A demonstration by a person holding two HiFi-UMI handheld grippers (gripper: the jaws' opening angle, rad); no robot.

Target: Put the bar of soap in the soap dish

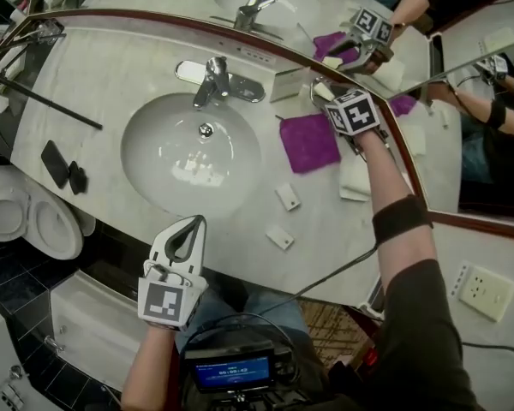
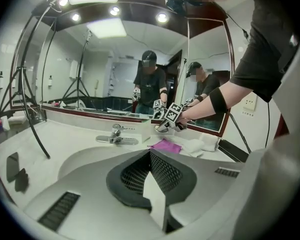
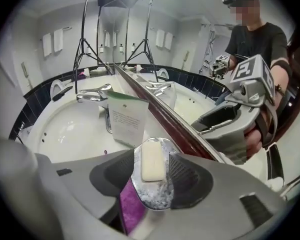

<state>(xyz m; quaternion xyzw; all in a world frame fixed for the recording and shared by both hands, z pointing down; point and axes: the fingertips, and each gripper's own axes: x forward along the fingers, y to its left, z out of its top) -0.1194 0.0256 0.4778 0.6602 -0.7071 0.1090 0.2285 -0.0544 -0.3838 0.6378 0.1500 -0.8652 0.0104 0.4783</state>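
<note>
At the near edge of the worktop point(image 1: 94, 84), left of centre, the left claw point(image 1: 194, 227) hangs with its jaws pressed together and nothing in them. It looks parked there, clear of the job. Beyond it lies the sink point(image 1: 154, 118) with the tap point(image 1: 212, 80) behind. To the right of the basin a purple cloth point(image 1: 308, 142) is spread flat, and two small white packets point(image 1: 287, 197) lie nearer the front edge. Further right, the right claw point(image 3: 151, 154) reaches steeply down towards the back of the worktop, close against the mirror's frame. Its jaws stand apart, one on either side of the soap dish point(image 3: 152, 196), and neither pad presses the bar. The bar of soap point(image 3: 153, 166) lies flat in the dish, lengthwise between the jaws, just in front of a printed card point(image 3: 127, 119). Judging from this, the soap is already where the task wants it, and the wide gap gives the claw room to lift away without dragging the bar or tipping the dish
</note>
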